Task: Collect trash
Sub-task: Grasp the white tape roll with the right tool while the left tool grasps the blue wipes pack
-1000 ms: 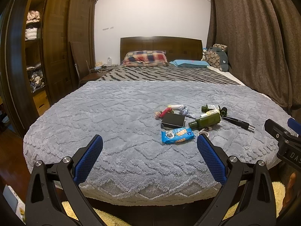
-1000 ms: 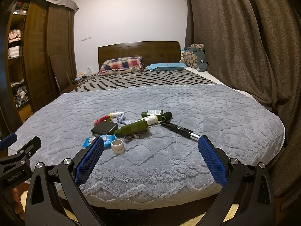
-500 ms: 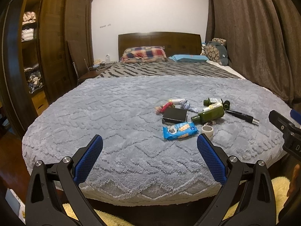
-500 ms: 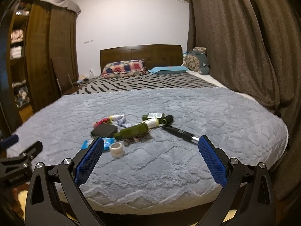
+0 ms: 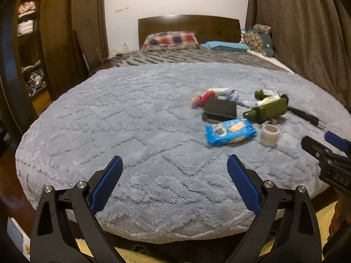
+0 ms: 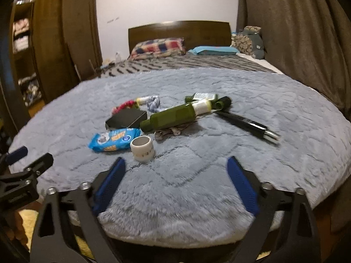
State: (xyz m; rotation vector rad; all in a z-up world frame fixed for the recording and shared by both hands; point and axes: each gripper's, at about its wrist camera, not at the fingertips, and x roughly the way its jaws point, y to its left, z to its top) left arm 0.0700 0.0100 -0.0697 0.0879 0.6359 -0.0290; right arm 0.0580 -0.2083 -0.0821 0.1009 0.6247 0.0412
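A cluster of litter lies on the grey fluffy blanket (image 5: 131, 131). It holds a blue snack packet (image 5: 230, 131) (image 6: 115, 139), a white tape roll (image 5: 269, 134) (image 6: 142, 149), a green bottle (image 5: 266, 110) (image 6: 173, 116), a black box (image 5: 220, 109) (image 6: 126, 119), a black pen (image 6: 248, 125) and a red and blue rope toy (image 6: 136, 104). My left gripper (image 5: 174, 164) hovers over the blanket's near edge, jaws wide and closing, nothing between them. My right gripper (image 6: 175, 165) sits just short of the tape roll, jaws closing, also with nothing between them.
The bed runs back to a wooden headboard (image 5: 188, 25) with pillows. A dark wardrobe (image 5: 54, 43) stands left, brown curtains (image 5: 307, 32) right. A yellow rug (image 5: 131, 254) lies on the floor below the bed edge. The right gripper's side (image 5: 329, 160) shows in the left wrist view.
Both grippers have come down and forward toward the bed, so the litter looks nearer and larger. Both pairs of jaws have narrowed slightly.
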